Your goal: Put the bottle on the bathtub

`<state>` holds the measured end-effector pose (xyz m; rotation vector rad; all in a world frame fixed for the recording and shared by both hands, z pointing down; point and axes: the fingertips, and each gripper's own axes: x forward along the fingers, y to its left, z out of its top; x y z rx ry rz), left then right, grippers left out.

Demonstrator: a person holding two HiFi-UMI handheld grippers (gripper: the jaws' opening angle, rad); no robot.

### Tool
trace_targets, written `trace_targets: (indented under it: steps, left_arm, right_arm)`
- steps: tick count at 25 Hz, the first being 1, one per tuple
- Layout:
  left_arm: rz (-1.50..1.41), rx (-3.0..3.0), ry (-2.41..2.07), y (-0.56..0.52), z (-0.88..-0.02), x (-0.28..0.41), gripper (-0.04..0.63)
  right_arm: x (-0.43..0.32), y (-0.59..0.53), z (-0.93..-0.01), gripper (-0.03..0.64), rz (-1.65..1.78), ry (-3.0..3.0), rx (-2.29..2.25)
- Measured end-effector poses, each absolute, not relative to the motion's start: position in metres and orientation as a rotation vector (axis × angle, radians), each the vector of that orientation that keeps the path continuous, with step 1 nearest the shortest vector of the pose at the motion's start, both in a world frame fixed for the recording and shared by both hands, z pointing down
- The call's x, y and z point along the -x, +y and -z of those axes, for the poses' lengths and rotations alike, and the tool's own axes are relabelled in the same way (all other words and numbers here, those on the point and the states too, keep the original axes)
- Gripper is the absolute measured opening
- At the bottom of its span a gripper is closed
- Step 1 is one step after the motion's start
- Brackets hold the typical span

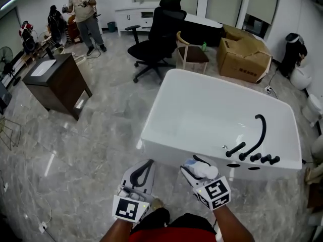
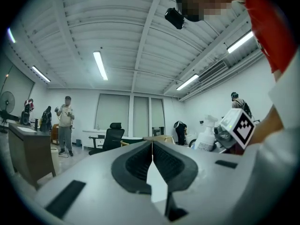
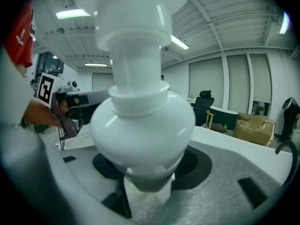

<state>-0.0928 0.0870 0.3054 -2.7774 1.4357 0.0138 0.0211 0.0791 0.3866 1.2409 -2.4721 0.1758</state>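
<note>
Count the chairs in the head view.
2: a black office chair beyond the bathtub's far left corner, and a wooden chair just right of it. Others may be hidden.

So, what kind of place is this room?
Probably a big office or test hall, not a real bathroom. The white bathtub stands alone on a stone-look floor, near a black office chair and a cardboard box, and long strip lights run along the ceiling.

Head view looks steeply down over the bathtub (image 1: 202, 110), with the left tool (image 1: 145, 165) and right tool (image 1: 194, 164) close below. Both gripper views look low and upward along their jaws, sharing the black office chair (image 2: 111, 136)
</note>
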Motion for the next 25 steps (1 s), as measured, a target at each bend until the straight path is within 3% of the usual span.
trace_targets:
  steps: [25]
  left_arm:
    - [0.251,2.766,1.673,-0.102,-0.410,0.070,0.012]
  right_arm:
    - [-0.053,-0.122,-0.637,0.242,-0.369,-2.249,-0.988]
